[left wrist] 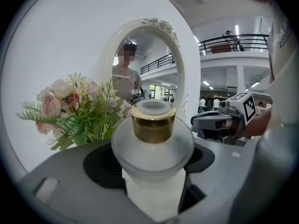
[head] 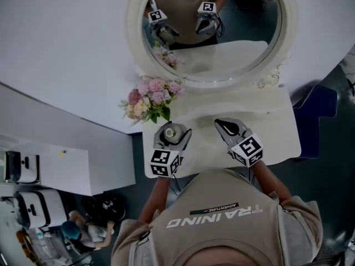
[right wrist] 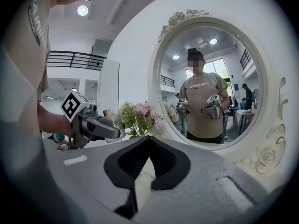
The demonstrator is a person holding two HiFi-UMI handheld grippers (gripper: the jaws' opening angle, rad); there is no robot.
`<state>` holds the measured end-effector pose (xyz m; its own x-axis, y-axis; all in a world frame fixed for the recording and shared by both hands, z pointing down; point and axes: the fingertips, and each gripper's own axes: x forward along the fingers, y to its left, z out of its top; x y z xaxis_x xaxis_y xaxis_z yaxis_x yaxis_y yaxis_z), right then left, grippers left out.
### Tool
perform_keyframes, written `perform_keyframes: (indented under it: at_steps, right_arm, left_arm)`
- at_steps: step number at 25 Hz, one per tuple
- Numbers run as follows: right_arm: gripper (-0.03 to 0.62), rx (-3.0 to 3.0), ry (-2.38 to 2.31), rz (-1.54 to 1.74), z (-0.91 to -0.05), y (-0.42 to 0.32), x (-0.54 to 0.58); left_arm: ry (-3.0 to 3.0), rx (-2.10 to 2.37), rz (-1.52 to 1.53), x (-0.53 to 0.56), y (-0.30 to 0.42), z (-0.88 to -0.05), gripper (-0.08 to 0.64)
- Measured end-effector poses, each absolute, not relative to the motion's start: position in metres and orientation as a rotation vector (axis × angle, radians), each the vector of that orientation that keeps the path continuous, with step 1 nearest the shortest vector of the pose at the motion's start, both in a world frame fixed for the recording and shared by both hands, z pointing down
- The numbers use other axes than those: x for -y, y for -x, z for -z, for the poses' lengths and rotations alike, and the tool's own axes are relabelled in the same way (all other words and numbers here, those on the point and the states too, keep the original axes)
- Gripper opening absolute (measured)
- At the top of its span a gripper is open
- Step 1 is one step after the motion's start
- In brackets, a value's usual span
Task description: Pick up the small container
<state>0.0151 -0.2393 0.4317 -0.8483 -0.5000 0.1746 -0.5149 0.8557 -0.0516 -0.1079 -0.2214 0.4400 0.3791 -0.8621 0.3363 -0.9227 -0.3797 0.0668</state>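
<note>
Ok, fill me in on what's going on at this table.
A person is at a white vanity table with a gripper in each hand. The left gripper is shut on the small container, a frosted jar with a gold neck, in front of the mirror. The right gripper is shut and empty beside it. Pink flowers stand nearby.

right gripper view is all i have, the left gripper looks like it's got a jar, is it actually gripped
Observer: Yes. The left gripper view shows the left gripper clamped on the frosted body of the small container.
Operator: anything close to it
Observer: The head view shows the flowers ahead of it and slightly left, on the table.
Operator: and where's my gripper from above
Observer: In the head view the right gripper is level with the left one, to its right, with a clear gap between them.
</note>
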Motion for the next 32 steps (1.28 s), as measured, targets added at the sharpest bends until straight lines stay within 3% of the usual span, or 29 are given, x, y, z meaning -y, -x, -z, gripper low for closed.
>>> perform_keyframes:
  at_steps: [32]
  right_arm:
    - [0.002, 2.932, -0.876, -0.110, -0.402, -0.016, 0.235]
  left_arm:
    - [-2.487, 1.595, -0.513, 0.224, 0.100, -0.434, 0.354]
